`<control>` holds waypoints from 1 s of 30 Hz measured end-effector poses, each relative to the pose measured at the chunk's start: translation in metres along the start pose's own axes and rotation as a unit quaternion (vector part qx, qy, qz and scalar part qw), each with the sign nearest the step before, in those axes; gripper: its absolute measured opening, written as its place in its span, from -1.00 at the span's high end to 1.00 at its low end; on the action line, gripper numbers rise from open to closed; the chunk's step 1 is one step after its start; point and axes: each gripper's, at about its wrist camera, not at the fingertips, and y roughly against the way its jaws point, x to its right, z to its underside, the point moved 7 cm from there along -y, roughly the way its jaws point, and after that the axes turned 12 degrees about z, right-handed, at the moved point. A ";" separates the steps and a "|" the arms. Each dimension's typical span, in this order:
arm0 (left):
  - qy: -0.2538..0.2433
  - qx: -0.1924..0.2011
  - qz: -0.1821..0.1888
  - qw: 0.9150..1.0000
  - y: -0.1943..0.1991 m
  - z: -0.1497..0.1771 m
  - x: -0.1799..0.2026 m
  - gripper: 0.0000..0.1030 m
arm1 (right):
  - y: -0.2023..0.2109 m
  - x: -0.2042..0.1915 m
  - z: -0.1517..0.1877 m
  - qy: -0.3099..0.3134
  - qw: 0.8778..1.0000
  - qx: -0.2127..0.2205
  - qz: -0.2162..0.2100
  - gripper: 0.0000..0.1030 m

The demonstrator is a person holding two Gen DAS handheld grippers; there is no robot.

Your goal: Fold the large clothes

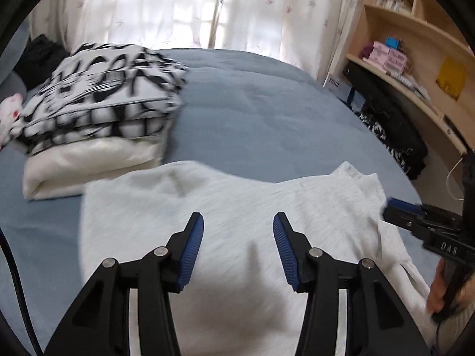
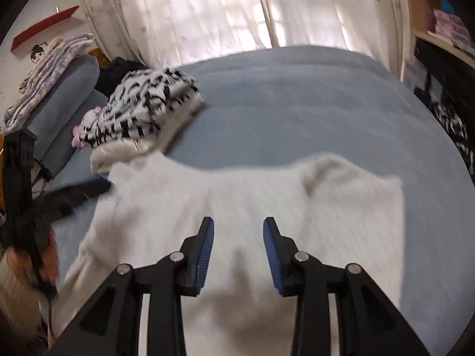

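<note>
A white garment lies spread on the blue bed; it also shows in the right wrist view. My left gripper is open and empty, hovering over the garment's middle. My right gripper is open and empty above the same garment. The right gripper also shows at the right edge of the left wrist view, at the garment's right side. The left gripper shows at the left of the right wrist view, by the garment's left edge. Both views are motion-blurred.
A stack of folded clothes, black-and-white on top of white, sits on the bed's left. Wooden shelves and dark bags stand to the right. Curtains hang behind the bed. A grey headboard with bedding is at left.
</note>
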 end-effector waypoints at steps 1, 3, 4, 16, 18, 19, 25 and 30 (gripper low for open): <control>0.005 -0.003 -0.004 1.000 -0.016 -0.004 0.005 0.09 | -0.009 -0.007 -0.007 -0.003 1.000 0.005 -0.001 0.33; 0.018 -0.005 -0.004 1.000 -0.039 -0.007 0.008 0.10 | -0.036 -0.017 -0.019 -0.008 1.000 0.009 0.012 0.33; 0.026 -0.011 -0.011 1.000 -0.051 -0.007 0.007 0.10 | -0.051 -0.017 -0.020 -0.011 1.000 0.001 0.021 0.33; -0.078 -0.046 -0.034 0.995 -0.061 0.041 -0.004 0.19 | -0.085 0.026 0.029 0.011 0.997 -0.023 0.066 0.35; -0.061 -0.048 -0.032 0.996 -0.054 0.036 -0.005 0.19 | -0.083 0.025 0.026 0.004 0.997 -0.039 0.063 0.33; -0.052 -0.048 -0.029 0.997 -0.049 0.033 -0.005 0.18 | -0.077 0.024 0.021 -0.006 0.997 -0.046 0.062 0.31; -0.022 -0.038 0.015 0.999 -0.027 0.035 0.019 0.02 | -0.034 -0.009 0.021 -0.014 0.999 -0.030 -0.002 0.18; -0.045 -0.074 -0.026 0.996 -0.041 0.073 0.022 -0.01 | -0.063 -0.028 0.061 0.011 0.996 -0.083 0.008 -0.01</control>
